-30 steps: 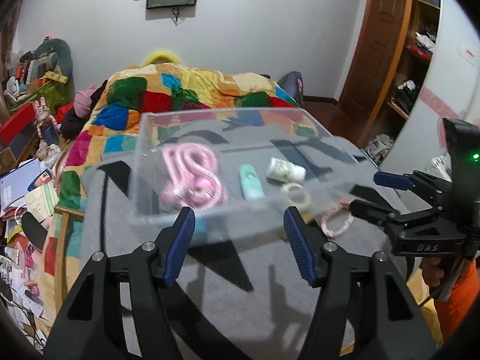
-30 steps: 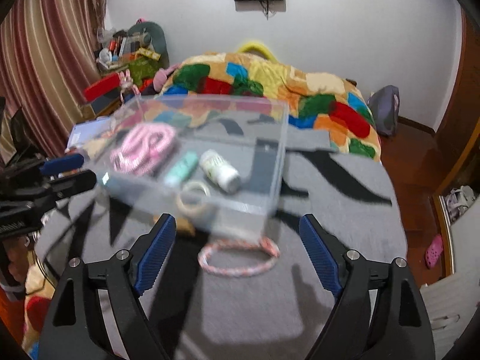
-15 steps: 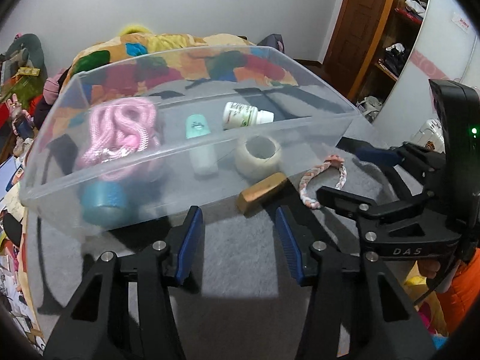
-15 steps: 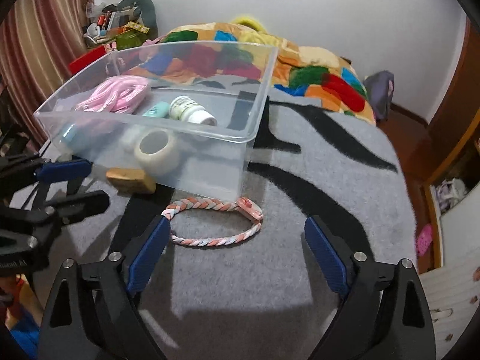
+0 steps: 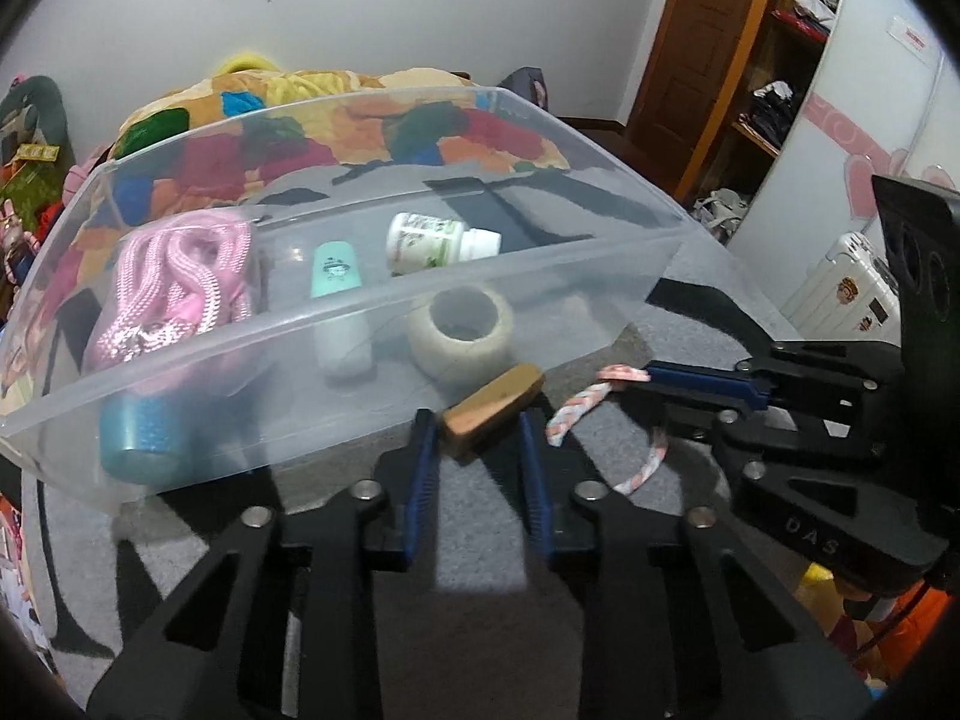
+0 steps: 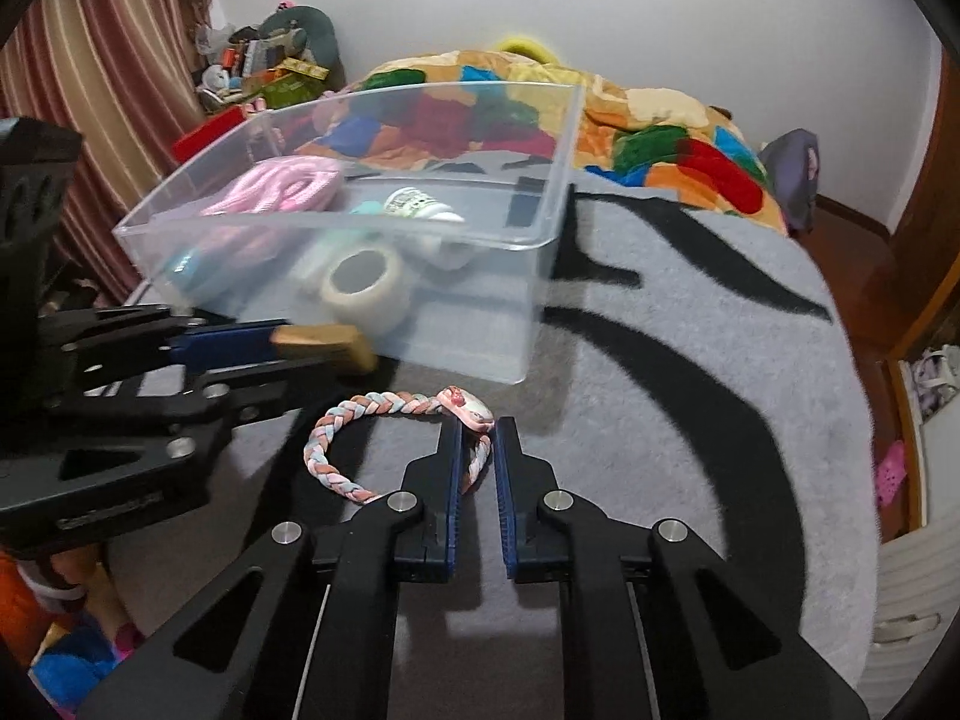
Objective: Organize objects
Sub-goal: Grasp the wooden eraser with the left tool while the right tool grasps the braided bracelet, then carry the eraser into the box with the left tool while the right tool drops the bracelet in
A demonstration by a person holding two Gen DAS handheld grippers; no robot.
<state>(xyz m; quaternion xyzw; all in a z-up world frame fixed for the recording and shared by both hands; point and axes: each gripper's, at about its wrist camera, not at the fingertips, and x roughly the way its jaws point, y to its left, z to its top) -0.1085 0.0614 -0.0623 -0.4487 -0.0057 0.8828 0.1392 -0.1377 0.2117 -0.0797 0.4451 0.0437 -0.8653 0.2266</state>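
Note:
A clear plastic bin (image 5: 360, 324) (image 6: 540, 240) on the grey blanket holds a pink rope (image 5: 180, 276), a mint tube (image 5: 336, 270), a white pill bottle (image 5: 432, 240), a tape roll (image 5: 462, 330) and a blue cylinder (image 5: 138, 438). My left gripper (image 5: 477, 426) (image 6: 288, 342) is shut on a tan wooden block (image 5: 492, 399) (image 6: 324, 345) just outside the bin's near wall. My right gripper (image 6: 478, 438) (image 5: 660, 378) is shut on a braided pink, white and blue bracelet (image 6: 384, 414) (image 5: 576, 414) lying on the blanket.
A grey blanket with black markings (image 6: 690, 360) covers the bed. A colourful patchwork quilt (image 6: 660, 138) lies behind the bin. Clutter (image 6: 264, 66) stands at the far left, a wooden door and shelves (image 5: 750, 60) to the right.
Both grippers moved down and forward and closed. The left one closed on the wooden block, the right one on the bracelet.

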